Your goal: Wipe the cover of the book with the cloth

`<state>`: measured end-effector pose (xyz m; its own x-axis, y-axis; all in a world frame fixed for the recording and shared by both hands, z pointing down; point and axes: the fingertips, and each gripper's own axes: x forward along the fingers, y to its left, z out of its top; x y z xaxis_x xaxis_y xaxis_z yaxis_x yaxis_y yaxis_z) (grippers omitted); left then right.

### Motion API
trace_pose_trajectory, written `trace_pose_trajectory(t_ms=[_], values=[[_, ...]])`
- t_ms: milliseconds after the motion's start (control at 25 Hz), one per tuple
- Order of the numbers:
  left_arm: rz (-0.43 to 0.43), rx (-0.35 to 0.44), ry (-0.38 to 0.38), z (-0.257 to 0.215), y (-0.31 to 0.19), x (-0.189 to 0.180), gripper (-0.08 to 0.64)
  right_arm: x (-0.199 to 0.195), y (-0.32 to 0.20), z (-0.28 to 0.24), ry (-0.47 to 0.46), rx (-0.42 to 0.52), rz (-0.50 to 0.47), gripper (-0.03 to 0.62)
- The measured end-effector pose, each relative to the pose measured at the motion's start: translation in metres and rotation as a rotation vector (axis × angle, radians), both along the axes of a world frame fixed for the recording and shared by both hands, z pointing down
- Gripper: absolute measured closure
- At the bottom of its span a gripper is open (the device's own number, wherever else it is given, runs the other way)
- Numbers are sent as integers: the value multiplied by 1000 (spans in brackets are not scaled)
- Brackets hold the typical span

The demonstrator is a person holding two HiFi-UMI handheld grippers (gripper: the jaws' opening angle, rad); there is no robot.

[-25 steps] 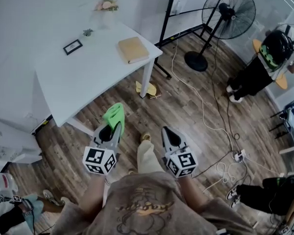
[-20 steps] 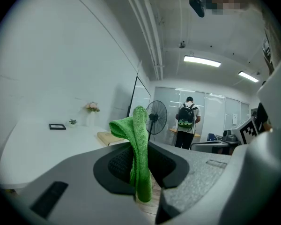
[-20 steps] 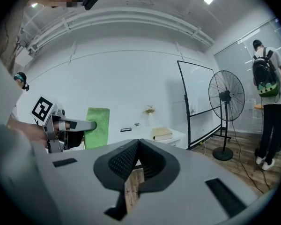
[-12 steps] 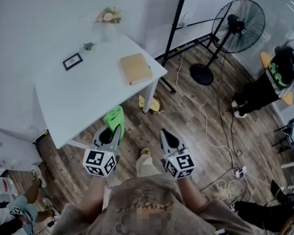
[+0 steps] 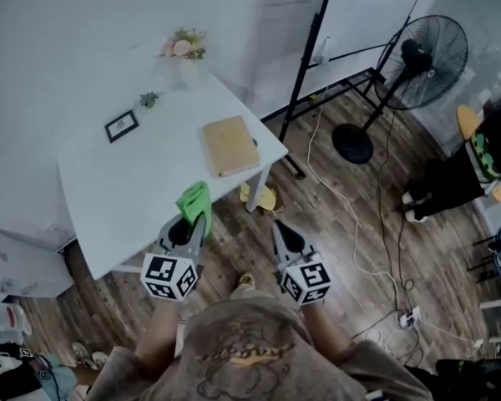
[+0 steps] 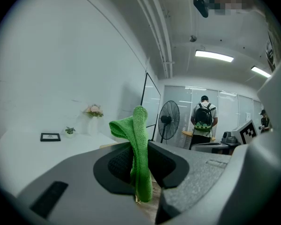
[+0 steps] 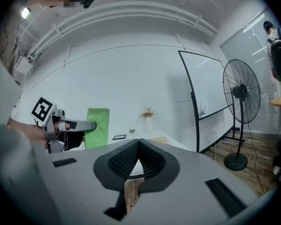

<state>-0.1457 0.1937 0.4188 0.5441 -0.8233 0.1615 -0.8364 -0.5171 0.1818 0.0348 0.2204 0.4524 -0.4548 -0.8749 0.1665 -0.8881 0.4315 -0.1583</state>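
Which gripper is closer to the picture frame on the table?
Left. Left gripper hovers at the table edge nearer the picture frame; right gripper is farther right, over floor.

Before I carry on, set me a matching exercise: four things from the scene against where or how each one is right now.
Things:
1. green cloth
2. book
3. right gripper
4. picture frame

States:
A. lying on the white table, near its right-hand edge
B. jaws together, nothing between them
C. pinched in the jaws of the left gripper
D. on the table's far left part

Pairs: 1-C, 2-A, 3-B, 4-D
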Motion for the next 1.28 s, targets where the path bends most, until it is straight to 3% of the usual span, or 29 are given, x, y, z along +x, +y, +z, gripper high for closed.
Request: trace_pose_trajectory(t_ms=[560, 1280], values=[[-86, -12, -5, 5, -88, 2, 492, 14, -98, 14, -10, -26, -74, 591], [-3, -17, -2, 6, -251, -7, 492, 7, -230, 20, 12, -51, -4, 591]])
